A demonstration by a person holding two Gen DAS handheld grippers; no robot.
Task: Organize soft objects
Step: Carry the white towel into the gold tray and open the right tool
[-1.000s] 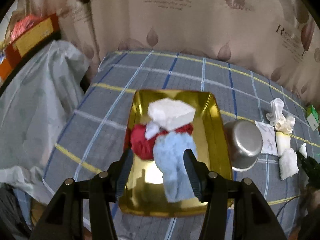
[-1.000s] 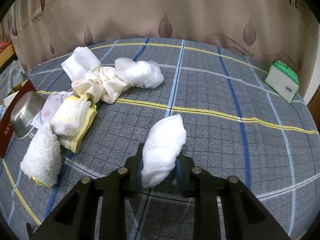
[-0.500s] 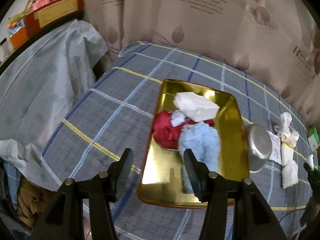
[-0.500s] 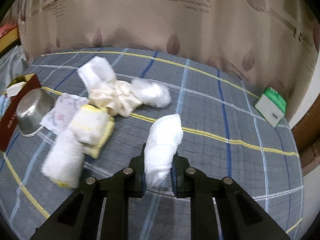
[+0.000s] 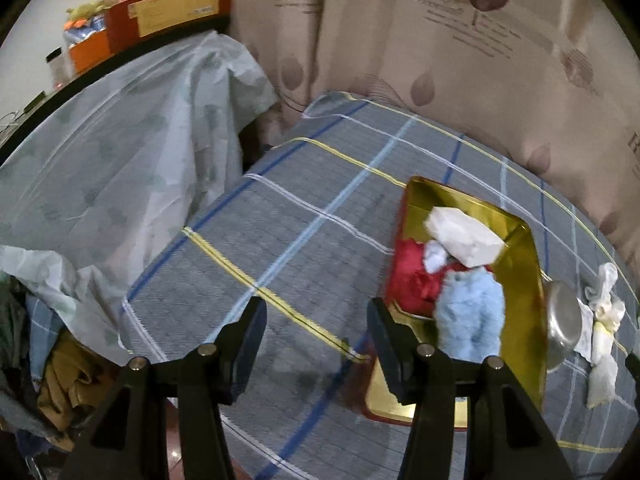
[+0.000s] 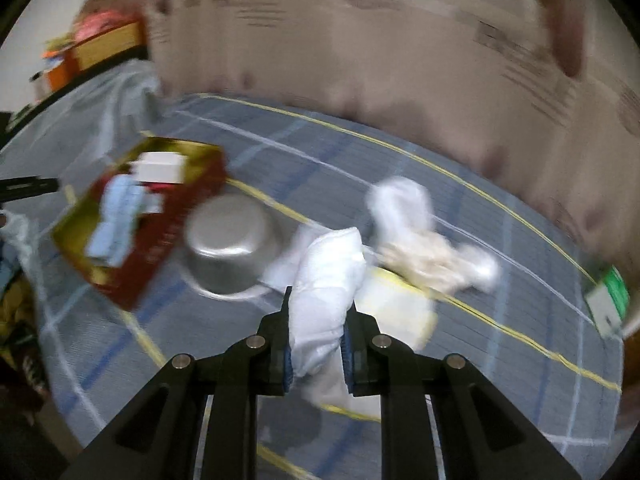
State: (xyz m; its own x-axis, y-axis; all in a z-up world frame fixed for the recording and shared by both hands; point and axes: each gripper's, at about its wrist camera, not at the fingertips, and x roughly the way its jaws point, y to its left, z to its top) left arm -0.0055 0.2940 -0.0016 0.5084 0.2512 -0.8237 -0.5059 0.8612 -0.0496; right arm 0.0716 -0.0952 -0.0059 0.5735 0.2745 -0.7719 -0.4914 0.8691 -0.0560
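Checked cloth [image 5: 304, 240] in grey with blue, white and yellow lines covers the one table, the largest thing under both grippers. One golden tray [image 5: 520, 280] with red outer walls lies on it, ahead and to the right of the left gripper [image 5: 316, 344]. In this tray I count four soft pieces: one white folded block [image 5: 464, 236], one red cloth [image 5: 412, 280], one light blue fluffy cloth [image 5: 470, 316] and one small white scrap [image 5: 435, 255] between the red cloth and the block. One steel bowl [image 6: 230, 244] stands upside down just beside the tray, on its far side from the left gripper. Ahead of the right gripper [image 6: 318, 340] a loose group of soft things lies on the cloth; the picture is blurred, so I can tell only about four: one white cloth [image 6: 404, 204], one cream cloth [image 6: 424, 256], one yellow-edged cloth [image 6: 396, 304] and one shiny white bundle [image 6: 482, 268]. One small green and white box [image 6: 608, 300] lies far to the right.

The left gripper has its jaws wide apart, with nothing between them, over bare cloth beside the tray's near corner. The right gripper is clamped on one white rolled cloth [image 6: 328, 276], which stands up between its fingers, off the table.
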